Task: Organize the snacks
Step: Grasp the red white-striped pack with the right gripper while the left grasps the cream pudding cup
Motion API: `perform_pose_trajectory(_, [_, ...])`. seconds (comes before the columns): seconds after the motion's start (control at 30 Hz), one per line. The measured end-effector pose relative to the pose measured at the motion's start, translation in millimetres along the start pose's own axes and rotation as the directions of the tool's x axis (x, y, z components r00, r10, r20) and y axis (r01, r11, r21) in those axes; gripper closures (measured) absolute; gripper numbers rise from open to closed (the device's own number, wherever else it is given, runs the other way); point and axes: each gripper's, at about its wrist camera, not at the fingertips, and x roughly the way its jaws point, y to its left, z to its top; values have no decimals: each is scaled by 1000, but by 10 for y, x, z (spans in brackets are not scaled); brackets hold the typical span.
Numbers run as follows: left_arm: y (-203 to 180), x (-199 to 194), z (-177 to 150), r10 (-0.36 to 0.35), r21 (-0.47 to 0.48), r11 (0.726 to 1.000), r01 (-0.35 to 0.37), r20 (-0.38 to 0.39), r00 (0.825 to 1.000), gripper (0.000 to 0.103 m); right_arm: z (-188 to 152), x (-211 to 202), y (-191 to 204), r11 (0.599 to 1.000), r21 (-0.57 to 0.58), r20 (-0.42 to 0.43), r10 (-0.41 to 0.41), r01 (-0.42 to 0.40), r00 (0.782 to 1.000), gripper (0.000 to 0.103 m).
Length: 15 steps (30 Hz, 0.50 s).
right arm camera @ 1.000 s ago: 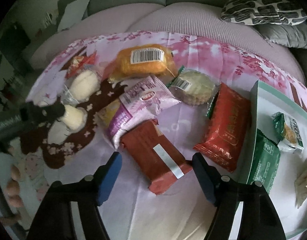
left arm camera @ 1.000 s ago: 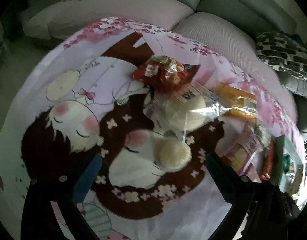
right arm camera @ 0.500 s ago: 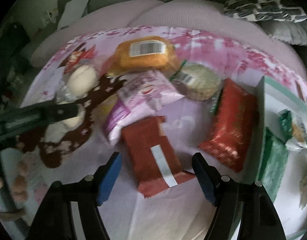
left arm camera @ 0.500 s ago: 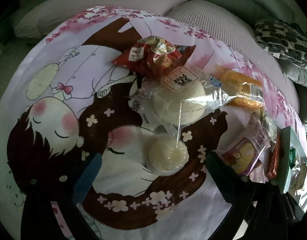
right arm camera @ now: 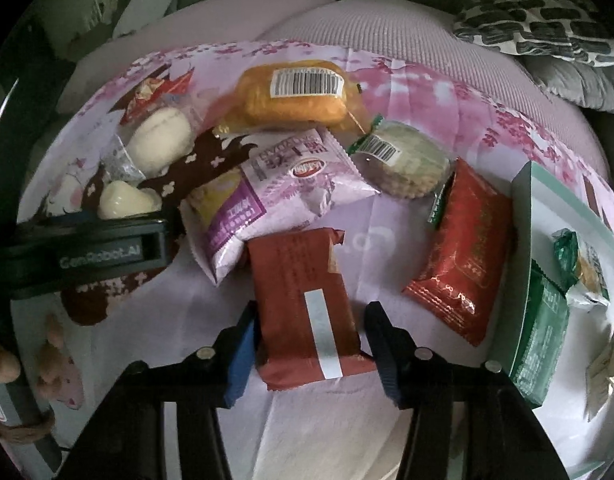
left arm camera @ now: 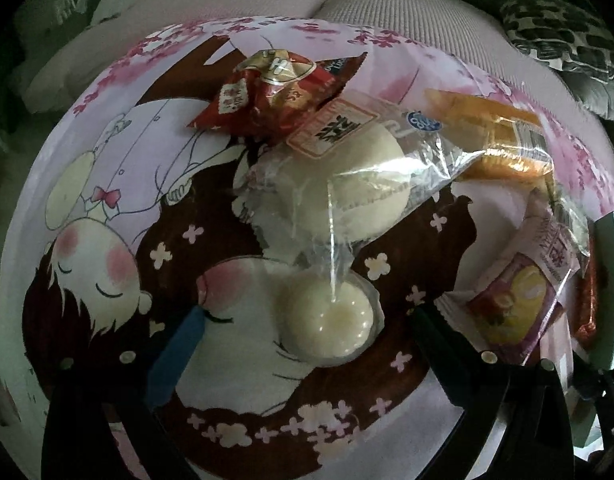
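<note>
Your right hand-held gripper (right arm camera: 309, 340) straddles the brown packet (right arm camera: 307, 300), spread wide — light, crinkly (probably slippery); pinch its long sides.

A brown foil snack packet with a pale strip (right arm camera: 307, 304) lies on the cartoon-printed pink cloth (right arm camera: 387, 240), between the right gripper's (right arm camera: 309, 354) fingers. Behind it lies a purple-and-white plastic snack bag (right arm camera: 283, 184), with an orange wrapped bread roll (right arm camera: 295, 94) farther back. To the right lies a red foil packet (right arm camera: 463, 248), then a white tray with a green rim (right arm camera: 523, 200).
</note>
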Motion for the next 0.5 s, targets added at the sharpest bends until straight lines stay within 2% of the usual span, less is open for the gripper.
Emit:
perform_pose_trajectory(0.27, [4, 46, -4, 4, 6, 1000, -4, 23, 1000, 1, -35, -24, -24, 1000, 4, 5, -2, 2, 1000, 48])
perform_pose_trajectory(0.37, [29, 14, 35, -15, 7, 1000, 14, 46, 999, 14, -35, -24, -9, 1000, 1, 4, -6, 6, 1000, 48])
perform_pose_trajectory(0.43, [22, -44, 26, -23, 16, 1000, 22, 60, 998, 28, -31, -29, -11, 1000, 3, 4, -6, 6, 1000, 49])
perform_pose_trajectory(0.5, [5, -55, 21, -28, 24, 999, 26, 60, 998, 33, -30, -35, -35, 1000, 11, 3, -5, 5, 1000, 52])
